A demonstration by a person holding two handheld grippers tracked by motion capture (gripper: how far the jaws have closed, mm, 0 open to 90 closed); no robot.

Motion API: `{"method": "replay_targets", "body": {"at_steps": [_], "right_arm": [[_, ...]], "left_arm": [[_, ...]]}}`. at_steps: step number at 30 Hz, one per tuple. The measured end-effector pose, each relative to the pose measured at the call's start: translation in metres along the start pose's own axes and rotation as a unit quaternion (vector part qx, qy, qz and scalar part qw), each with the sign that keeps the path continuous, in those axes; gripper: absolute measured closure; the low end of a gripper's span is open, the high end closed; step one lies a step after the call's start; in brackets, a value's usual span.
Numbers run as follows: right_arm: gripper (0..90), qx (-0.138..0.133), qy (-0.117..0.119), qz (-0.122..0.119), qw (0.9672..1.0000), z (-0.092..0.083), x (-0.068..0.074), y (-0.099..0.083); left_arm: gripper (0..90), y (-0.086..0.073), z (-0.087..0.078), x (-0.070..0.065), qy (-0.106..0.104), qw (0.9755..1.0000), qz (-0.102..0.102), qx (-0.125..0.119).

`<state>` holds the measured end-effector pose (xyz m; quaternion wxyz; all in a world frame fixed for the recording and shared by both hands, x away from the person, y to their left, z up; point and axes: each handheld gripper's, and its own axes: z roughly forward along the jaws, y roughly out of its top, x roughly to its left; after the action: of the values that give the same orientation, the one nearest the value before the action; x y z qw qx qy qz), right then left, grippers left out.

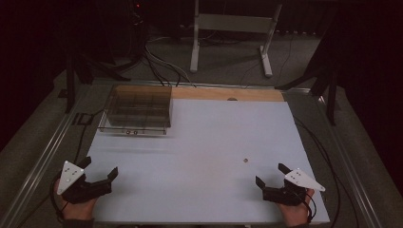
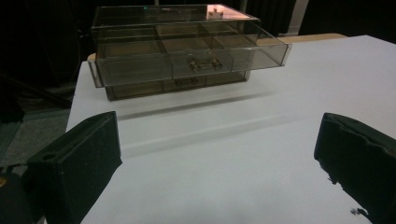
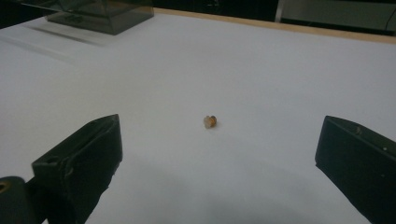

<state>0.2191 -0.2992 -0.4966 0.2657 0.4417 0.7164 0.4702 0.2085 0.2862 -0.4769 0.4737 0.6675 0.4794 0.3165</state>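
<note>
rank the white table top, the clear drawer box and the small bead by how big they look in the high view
1. white table top
2. clear drawer box
3. small bead, a mere speck

Mid table (image 1: pixel 199 156): bare white top, free pass btwn both grippers.
Drawer box (image 1: pixel 137 111): far-left corner, top drawer pulled out toward near side; only big obstacle.
Small bead (image 1: pixel 245 161): loose on top, ahead of right gripper (image 1: pixel 273 175), nothing around it.
Left gripper (image 1: pixel 100 167): open run fwd to the box.
</note>
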Motion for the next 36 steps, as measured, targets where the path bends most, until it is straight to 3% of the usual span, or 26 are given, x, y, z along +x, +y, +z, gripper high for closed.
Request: {"method": "replay_targets", "body": {"at_steps": [3, 7, 13, 17, 23, 36], "right_arm": [[1.1, 0.000, -0.005, -0.003, 1.0000, 0.000, -0.001, 0.000], [1.1, 0.001, -0.008, 0.005, 1.0000, 0.000, -0.002, -0.001], [1.1, 0.000, -0.015, 0.007, 0.9999, -0.001, -0.003, -0.001], [1.1, 0.002, -0.016, 0.010, 0.9998, 0.000, -0.003, -0.002], [1.1, 0.002, -0.016, 0.010, 0.9998, 0.001, -0.003, -0.002], [1.1, 0.004, -0.019, 0.008, 0.9998, 0.001, -0.003, -0.003]], "left_arm": [[1.3, 0.000, 0.000, 0.001, -0.003, 0.9999, -0.010, -0.003], [1.3, 0.002, 0.002, -0.003, -0.005, 1.0000, -0.003, -0.001], [1.6, 0.005, 0.008, -0.009, -0.037, 0.9993, 0.006, 0.000], [1.7, 0.009, 0.009, -0.013, -0.039, 0.9990, 0.023, 0.000], [1.6, 0.024, 0.013, -0.018, -0.040, 0.9987, 0.024, 0.019], [1.7, 0.044, 0.036, -0.032, -0.056, 0.9974, 0.035, 0.029]]}}
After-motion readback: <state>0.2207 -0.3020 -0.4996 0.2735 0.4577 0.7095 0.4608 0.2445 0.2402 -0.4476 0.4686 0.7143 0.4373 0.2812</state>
